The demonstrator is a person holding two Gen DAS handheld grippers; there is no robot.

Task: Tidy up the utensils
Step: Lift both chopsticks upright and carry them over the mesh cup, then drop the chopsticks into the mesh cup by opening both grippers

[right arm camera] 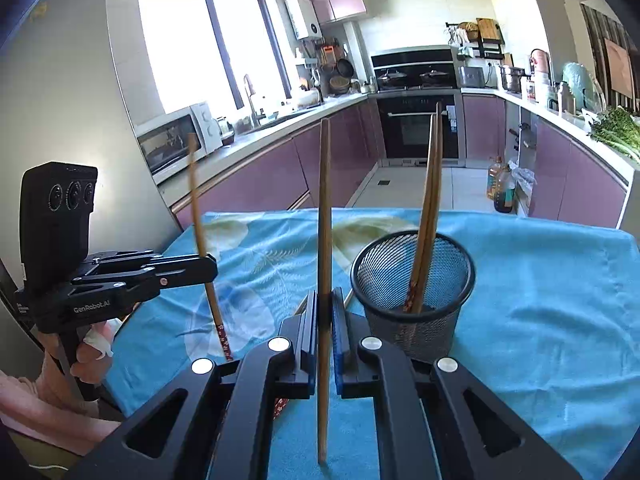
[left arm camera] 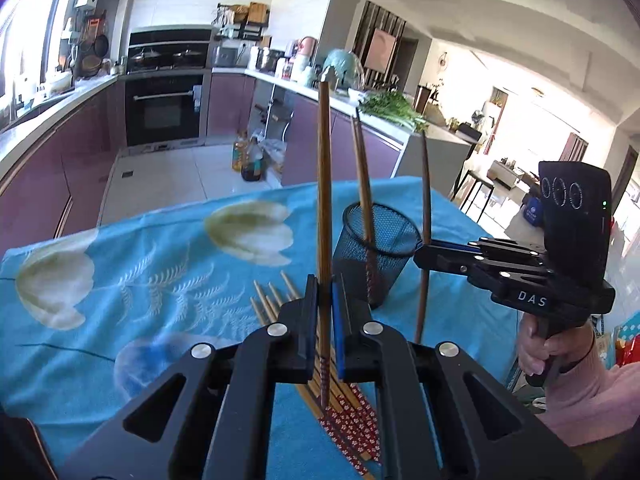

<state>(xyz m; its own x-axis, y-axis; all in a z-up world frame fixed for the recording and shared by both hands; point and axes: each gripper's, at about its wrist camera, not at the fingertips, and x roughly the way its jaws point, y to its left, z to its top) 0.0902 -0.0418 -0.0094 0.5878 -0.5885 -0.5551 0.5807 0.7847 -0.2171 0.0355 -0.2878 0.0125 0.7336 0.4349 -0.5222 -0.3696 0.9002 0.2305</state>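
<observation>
My left gripper (left arm camera: 325, 300) is shut on a wooden chopstick (left arm camera: 324, 200) held upright above a pile of chopsticks (left arm camera: 344, 412) lying on the blue cloth. My right gripper (right arm camera: 325, 312) is shut on another upright chopstick (right arm camera: 324, 240). A black mesh cup (left arm camera: 374, 252) stands on the cloth just beyond both grippers and holds two chopsticks (right arm camera: 428, 216) leaning in it. In the left wrist view the right gripper (left arm camera: 420, 256) holds its chopstick just right of the cup. In the right wrist view the left gripper (right arm camera: 208, 268) is left of the cup (right arm camera: 414, 292).
The table is covered by a blue floral cloth (left arm camera: 160, 272). Beyond its far edge are the kitchen floor, bottles (left arm camera: 250, 160), purple cabinets and an oven (left arm camera: 164, 108). Greens (left arm camera: 392, 110) lie on the right counter.
</observation>
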